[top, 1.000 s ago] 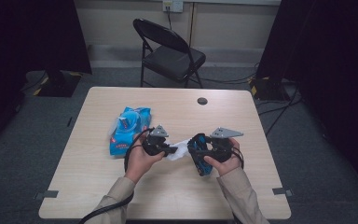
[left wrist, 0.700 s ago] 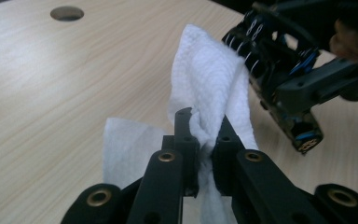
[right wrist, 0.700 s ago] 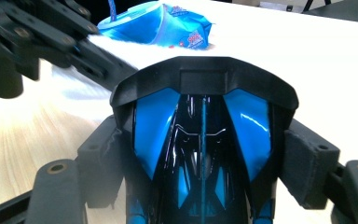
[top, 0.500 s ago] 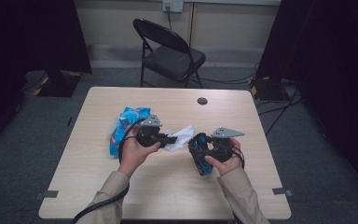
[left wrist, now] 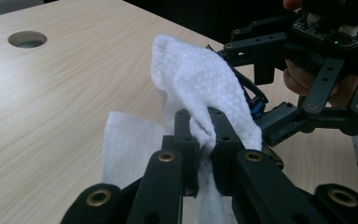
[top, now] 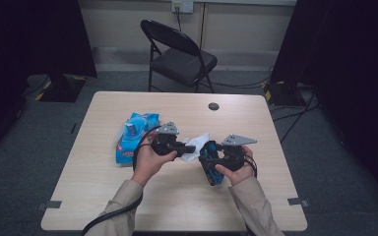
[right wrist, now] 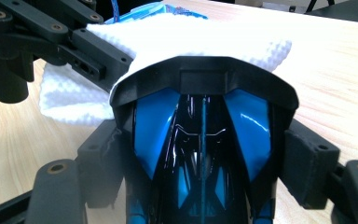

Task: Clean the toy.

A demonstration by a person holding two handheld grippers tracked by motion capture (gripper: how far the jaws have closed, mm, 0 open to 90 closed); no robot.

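My left gripper (top: 189, 149) is shut on a white wipe (top: 197, 144), pinched between its two black jaws (left wrist: 203, 135). The wipe (left wrist: 200, 84) drapes over the end of a blue and black toy car (top: 211, 167). My right gripper (top: 209, 163) is shut on that car and holds it above the table, the car's body (right wrist: 200, 140) wedged between the pads. In the right gripper view the wipe (right wrist: 182, 37) lies across the car's black spoiler, with the left gripper (right wrist: 88, 60) at upper left.
A blue pack of wipes (top: 133, 135) lies on the wooden table (top: 177, 196) left of the hands. A round cable hole (top: 213, 106) sits near the far edge. A black folding chair (top: 179, 56) stands beyond the table.
The left gripper has shifted slightly with the wipe, which now spreads wider over the car's end. The right gripper and car have stayed put.
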